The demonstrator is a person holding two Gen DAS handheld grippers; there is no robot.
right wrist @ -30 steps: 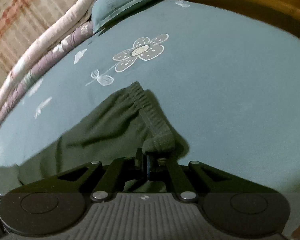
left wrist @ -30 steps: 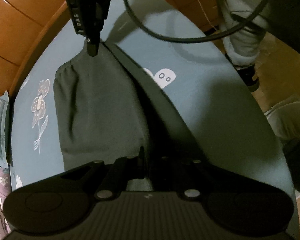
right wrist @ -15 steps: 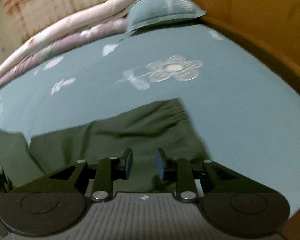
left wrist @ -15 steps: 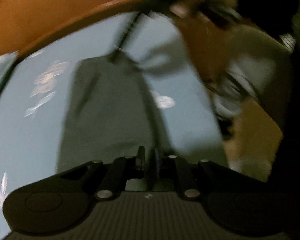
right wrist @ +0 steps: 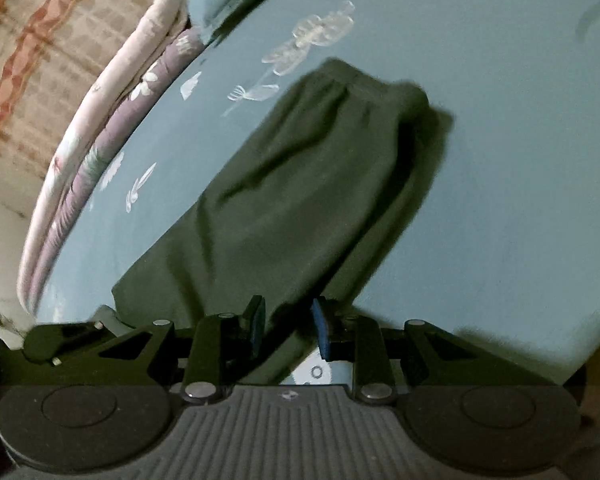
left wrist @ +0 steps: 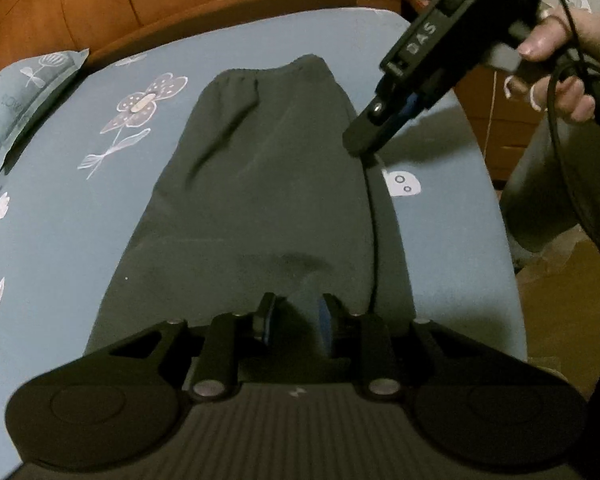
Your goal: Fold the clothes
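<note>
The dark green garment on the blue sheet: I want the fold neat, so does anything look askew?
The dark green garment lies mostly flat on the blue flowered bedsheet. One diagonal crease runs below its gathered waistband, and the lower layer sticks out along the right edge.

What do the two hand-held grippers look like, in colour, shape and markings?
Both are matte black. The left gripper has a ribbed body, two round side discs, silver pivot pins and blue-padded fingers. The right gripper bears white letters "DAS", with a black cable looping from it. The right hand shows pale-tipped nails.
</note>
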